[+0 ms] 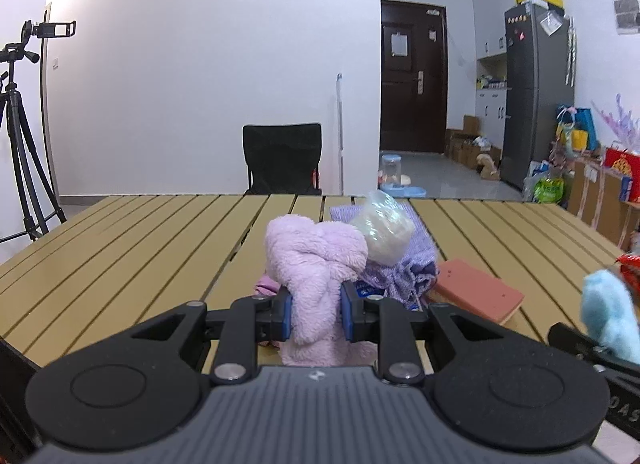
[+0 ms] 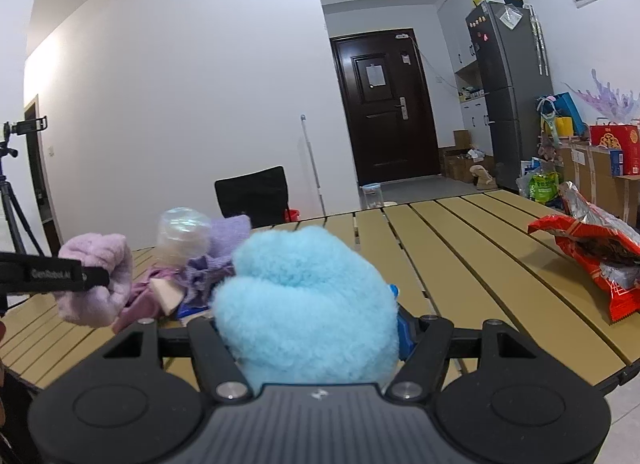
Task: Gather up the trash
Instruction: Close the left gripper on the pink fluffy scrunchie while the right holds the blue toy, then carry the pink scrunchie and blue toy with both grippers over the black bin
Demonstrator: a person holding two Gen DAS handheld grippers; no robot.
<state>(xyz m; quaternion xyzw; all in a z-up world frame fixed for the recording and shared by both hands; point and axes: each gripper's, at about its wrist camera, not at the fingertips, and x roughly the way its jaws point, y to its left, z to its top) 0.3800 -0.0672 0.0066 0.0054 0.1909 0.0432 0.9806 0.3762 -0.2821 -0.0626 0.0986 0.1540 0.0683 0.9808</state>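
My left gripper (image 1: 316, 314) is shut on a fluffy pink cloth (image 1: 316, 260) and holds it above the slatted wooden table (image 1: 140, 248). My right gripper (image 2: 308, 328) is shut on a fluffy blue cloth (image 2: 304, 304), which hides its fingertips. The blue cloth also shows at the right edge of the left wrist view (image 1: 608, 312). An open red snack bag (image 2: 596, 248) lies on the table at the right. A crumpled clear plastic bag (image 1: 384, 230) sits on a purple knitted cloth (image 1: 408, 268) just beyond the pink cloth.
A pink sponge block (image 1: 476, 290) lies right of the purple cloth. A black chair (image 1: 282, 158) stands behind the table's far edge. A tripod (image 1: 18, 136) stands at the left. A fridge (image 1: 536, 96) and boxes stand at the right.
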